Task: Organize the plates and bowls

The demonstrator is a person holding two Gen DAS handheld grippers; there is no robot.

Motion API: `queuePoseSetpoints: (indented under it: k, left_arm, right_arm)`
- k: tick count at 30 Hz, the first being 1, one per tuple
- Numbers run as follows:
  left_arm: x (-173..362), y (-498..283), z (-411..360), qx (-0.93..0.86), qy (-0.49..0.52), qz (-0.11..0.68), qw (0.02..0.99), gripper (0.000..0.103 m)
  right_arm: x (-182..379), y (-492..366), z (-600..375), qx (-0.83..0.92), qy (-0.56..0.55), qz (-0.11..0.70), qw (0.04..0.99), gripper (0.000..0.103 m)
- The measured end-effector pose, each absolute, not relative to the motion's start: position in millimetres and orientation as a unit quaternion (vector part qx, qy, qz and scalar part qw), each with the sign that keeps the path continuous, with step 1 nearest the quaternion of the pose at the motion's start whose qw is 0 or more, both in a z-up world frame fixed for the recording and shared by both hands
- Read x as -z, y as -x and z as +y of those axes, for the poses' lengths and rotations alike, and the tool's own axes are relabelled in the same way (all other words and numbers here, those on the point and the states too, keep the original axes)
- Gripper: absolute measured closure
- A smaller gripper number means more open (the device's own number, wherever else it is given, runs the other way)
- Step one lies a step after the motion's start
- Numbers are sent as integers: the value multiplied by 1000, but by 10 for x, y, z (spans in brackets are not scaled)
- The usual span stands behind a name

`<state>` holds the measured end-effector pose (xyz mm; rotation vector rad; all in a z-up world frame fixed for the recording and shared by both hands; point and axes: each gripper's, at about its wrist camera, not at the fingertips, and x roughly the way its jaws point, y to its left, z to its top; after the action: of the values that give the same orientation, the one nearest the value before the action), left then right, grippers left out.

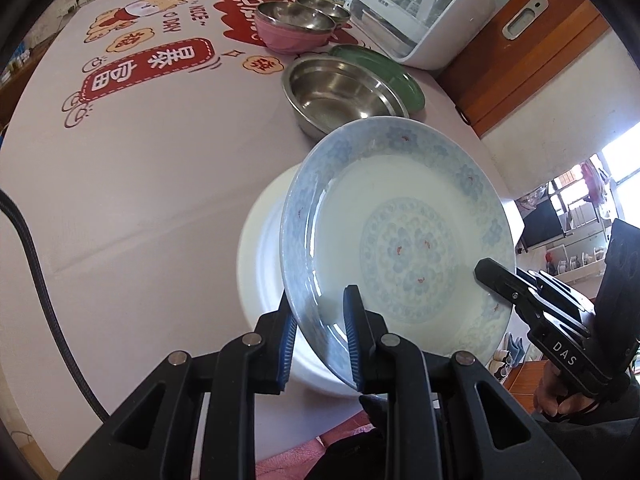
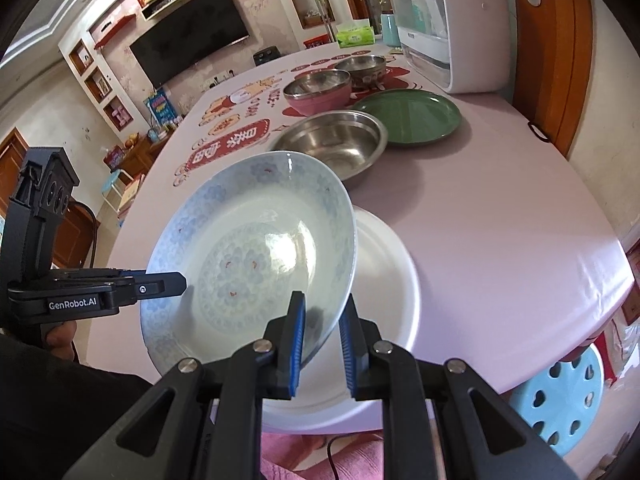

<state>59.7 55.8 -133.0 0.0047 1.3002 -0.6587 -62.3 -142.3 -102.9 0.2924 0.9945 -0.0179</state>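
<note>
Patterned plate (image 1: pixel 400 240): you have it lifted and tilted, low in the centre of the left wrist view, above the white plate (image 1: pixel 264 264) that lies flat on the table (image 1: pixel 160 184).
Left gripper (image 1: pixel 322 344): its jaws are nearly closed and pinch the patterned plate's near rim, one blue pad inside the dish and one under it.
Right gripper (image 2: pixel 322 344): it clamps the opposite rim the same way, almost shut, at bottom centre of its own view.
Material: it looks like glazed ceramic, so judge it stiff, fairly heavy and breakable; a knock against the white plate could chip either one.
Surface: the glaze shines with reflections, so expect it to be slippery between the pads.
Where to hold: keep both grips well onto the sloping rim, on opposite sides, so that the weight hangs between them and the plate cannot swing.
Other pieces: the large steel bowl (image 2: pixel 332 146) and the green plate (image 2: pixel 408 116) sit in the upper middle of the right wrist view, just beside each other.
Farther back: the pink bowl (image 2: pixel 318 94) with its steel lining and another steel bowl (image 2: pixel 360 66) stand near the white appliance (image 2: pixel 452 24).
Setting down: level it first, then lower gently, since any stack of glazed plates can slide.
</note>
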Motion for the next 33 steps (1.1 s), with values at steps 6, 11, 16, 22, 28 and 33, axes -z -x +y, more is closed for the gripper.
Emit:
queuePoseSetpoints:
  k: [6,11,16,22,28,33]
  left_arm:
    - [1462,-575,433,279,9,610,741,82]
    - [1593,-529,388,250,18,626,739,82]
    - [1699,-471,408,219,37,635,740,82]
    - [1817,-437,437,184,65,644,740,82]
    - [1879,-425,441,156,83,645,743,82]
    - [1913,-400,484,132,94,647,745,82]
  right_arm:
    - [1163,556,-1568,-8,-122,508,852,87]
    - [1262,467,-1627,-33,-101,528,842,87]
    - [1363,370,-1634,-61,-74,547,832,86]
    - [1432,293,-1620,-92,-39,558,824,86]
    - [1481,214,-1623,-117,-14,566,816,84]
    - [1517,137,-1583,-137,13,572,808,82]
